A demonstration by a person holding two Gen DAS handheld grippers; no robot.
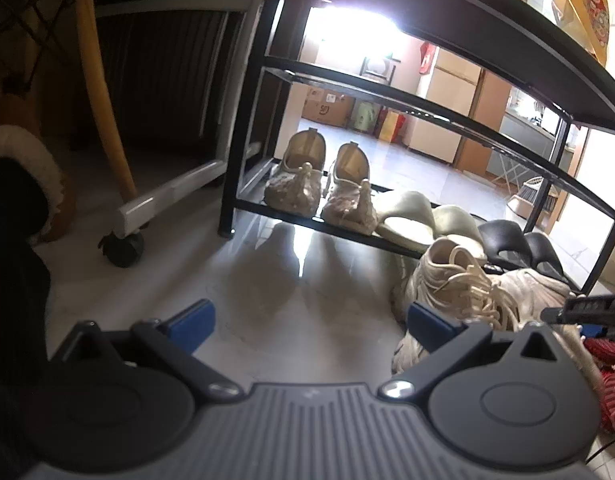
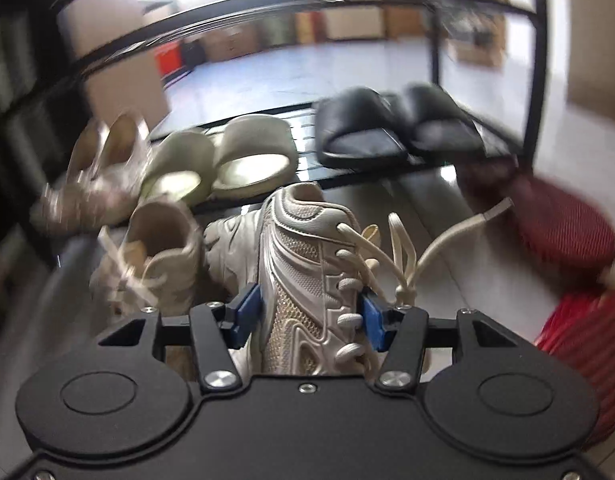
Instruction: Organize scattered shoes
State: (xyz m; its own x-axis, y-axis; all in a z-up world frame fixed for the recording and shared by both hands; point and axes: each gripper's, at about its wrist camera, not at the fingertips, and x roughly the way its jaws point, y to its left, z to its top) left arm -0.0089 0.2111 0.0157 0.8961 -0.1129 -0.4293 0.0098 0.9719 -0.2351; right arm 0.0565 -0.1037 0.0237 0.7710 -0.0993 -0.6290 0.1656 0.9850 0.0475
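My right gripper (image 2: 309, 316), jaws pinched on a white sneaker (image 2: 307, 264), my left gripper (image 1: 309, 322), jaws wide open and empty over the floor (image 1: 267, 280), rack (image 1: 347, 76) ahead holding slippers (image 2: 255, 156)

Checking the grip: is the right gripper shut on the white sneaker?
Yes. The right gripper is shut on the white sneaker; both blue pads press its sides.

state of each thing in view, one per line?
left tongs: open, empty
right tongs: shut on white sneaker
second white sneaker: on floor
beige flats: paired on rack
cream slides: on rack
black slides: on rack
red slippers: on floor
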